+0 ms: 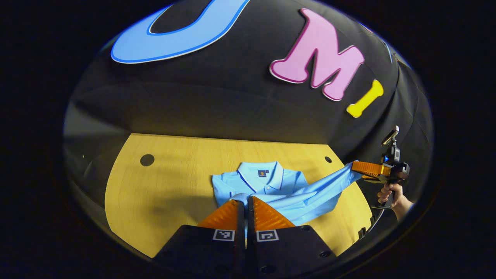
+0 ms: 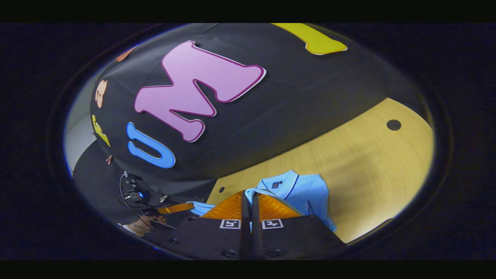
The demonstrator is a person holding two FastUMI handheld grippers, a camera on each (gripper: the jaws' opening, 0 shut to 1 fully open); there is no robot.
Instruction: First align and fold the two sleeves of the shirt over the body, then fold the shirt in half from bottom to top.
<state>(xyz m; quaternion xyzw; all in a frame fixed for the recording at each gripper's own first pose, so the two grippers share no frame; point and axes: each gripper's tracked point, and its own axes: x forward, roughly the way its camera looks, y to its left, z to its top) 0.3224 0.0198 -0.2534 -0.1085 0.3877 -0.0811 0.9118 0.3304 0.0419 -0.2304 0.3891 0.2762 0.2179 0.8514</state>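
Draped black cloth is closing off the booth behind a pale wooden tabletop (image 1: pixel 162 186) with small round holes, and a light blue polo shirt (image 1: pixel 271 186) with a dark-trimmed collar is lying near the table's middle, collar toward the wall.

Seen in the left gripper view, the left gripper (image 1: pixel 245 203) is holding its two fingers together on a fold of the blue cloth at the shirt's near edge. Farther off to the right, the right gripper (image 1: pixel 354 167), held in a person's hand (image 1: pixel 387 192), is pinching another part of the hem and lifting it clear of the table, so the fabric is stretching up in a taut sheet. The right gripper view is showing its own fingers pressed together with blue cloth caught between them, and the shirt body lying on the wood just beyond.

Judging by this, the sleeves are already lying tucked over the body, since none is sticking out at the sides. The bottom-to-top fold appears to be under way: the hem is raised but not yet laid on the collar end, so carrying it over, setting it down squarely and letting go are what is left.
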